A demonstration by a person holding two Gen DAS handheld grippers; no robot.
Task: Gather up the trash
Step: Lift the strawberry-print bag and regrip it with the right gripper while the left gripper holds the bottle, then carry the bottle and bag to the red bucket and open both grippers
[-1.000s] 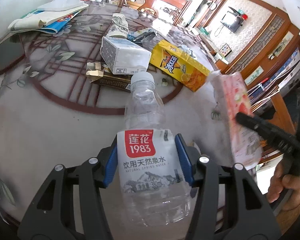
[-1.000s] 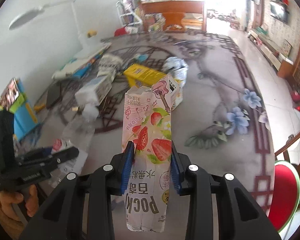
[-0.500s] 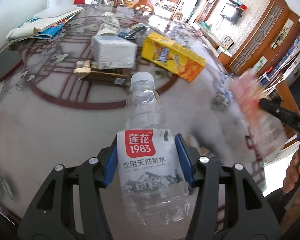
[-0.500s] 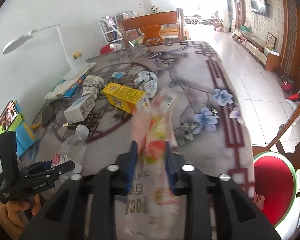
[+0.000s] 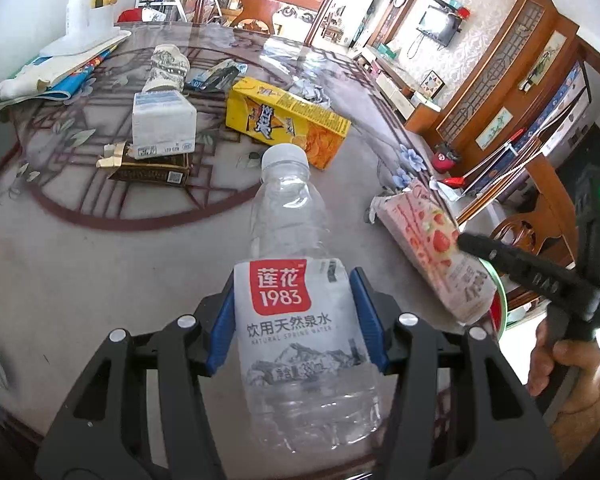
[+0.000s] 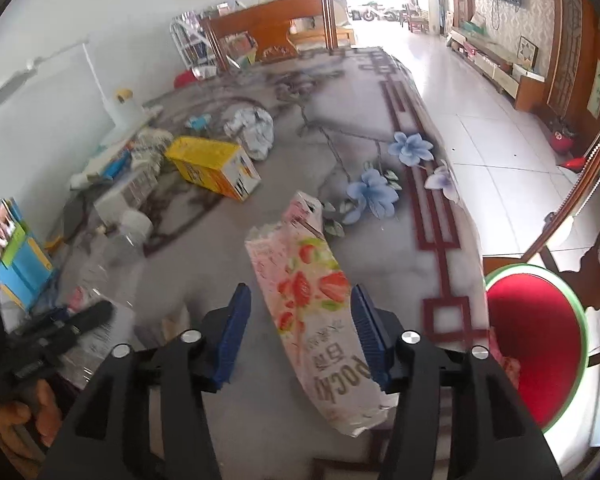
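Up close, the left gripper point(image 5: 292, 322) clamps a clear plastic water bottle point(image 5: 296, 280) across its labelled middle, blue pads pressed to both sides of the label. Bottle looks empty, white cap on; long axis runs away from the camera, cap end pointing out over the table point(image 5: 100, 264) toward the clutter. Right gripper point(image 6: 298, 332) stands wide, jaws apart: the pink strawberry snack packet point(image 6: 312, 304) lies tilted in the gap, its right edge at or against the right pad, left pad well clear of it. Whether the packet is supported there, cannot tell. Packet's torn, open end points forward and a little left, printed end back near the camera; contents not visible. From the left wrist view the packet sits off the table's right edge, beside the black right gripper body, with the person's hand point(image 5: 560, 364) wrapped around the handle below. Farther out on the table: a yellow box point(image 5: 284, 120) lying on its side, a white carton point(image 5: 162, 124) resting on a dark flat box point(image 5: 148, 170), crumpled wrappers beyond them. A red-seated chair point(image 6: 532, 344) stands just past the table's near corner.
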